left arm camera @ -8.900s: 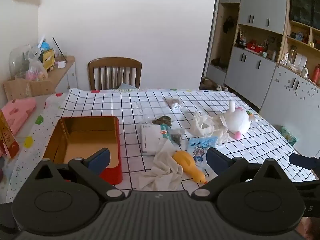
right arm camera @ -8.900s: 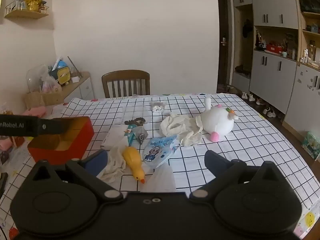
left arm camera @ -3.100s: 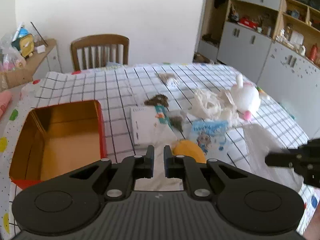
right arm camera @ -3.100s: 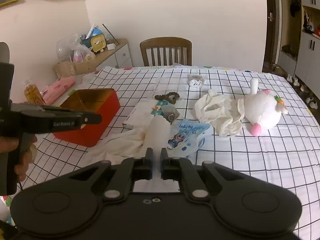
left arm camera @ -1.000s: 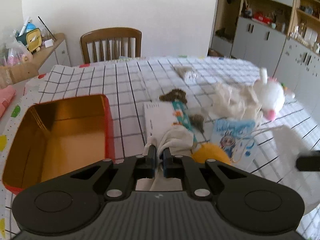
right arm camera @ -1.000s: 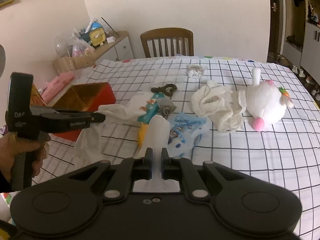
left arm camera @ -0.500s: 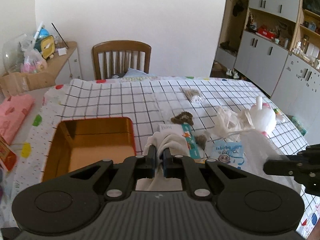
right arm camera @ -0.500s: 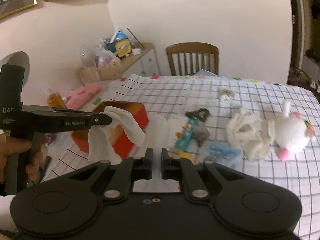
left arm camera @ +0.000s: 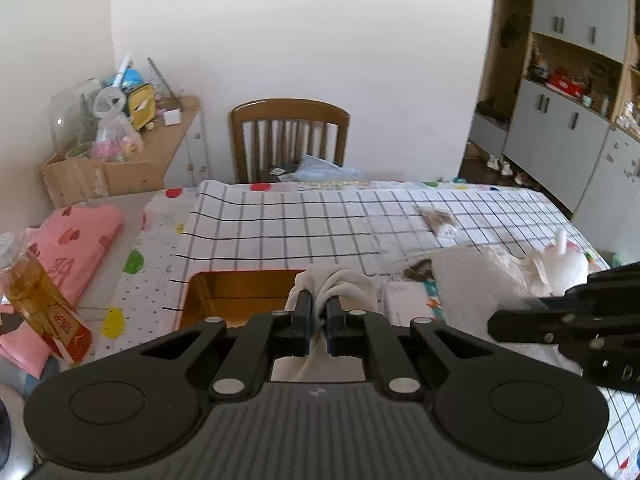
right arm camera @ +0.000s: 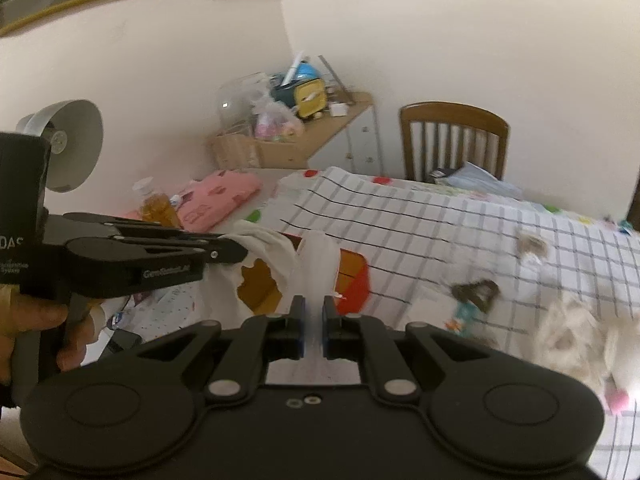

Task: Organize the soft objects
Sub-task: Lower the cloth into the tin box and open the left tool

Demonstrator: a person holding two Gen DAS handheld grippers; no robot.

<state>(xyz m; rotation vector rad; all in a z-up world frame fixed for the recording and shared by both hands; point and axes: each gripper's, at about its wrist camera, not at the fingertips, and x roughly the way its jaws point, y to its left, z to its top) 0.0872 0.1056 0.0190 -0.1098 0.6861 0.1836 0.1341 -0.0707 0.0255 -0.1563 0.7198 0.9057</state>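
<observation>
Left gripper pinching white cloth; right gripper pinching same cloth above red tin; tin interior appearing bare; plush toy remaining on table.

The red metal tin with a gold inside is largely hidden: the left gripper's black body covers its near half, and in the right wrist view hanging cream cloth screens it. The white plush toy at the far right is blurred and cut by the edge. The shelf items in the grey cabinets are too small to tell.
</observation>
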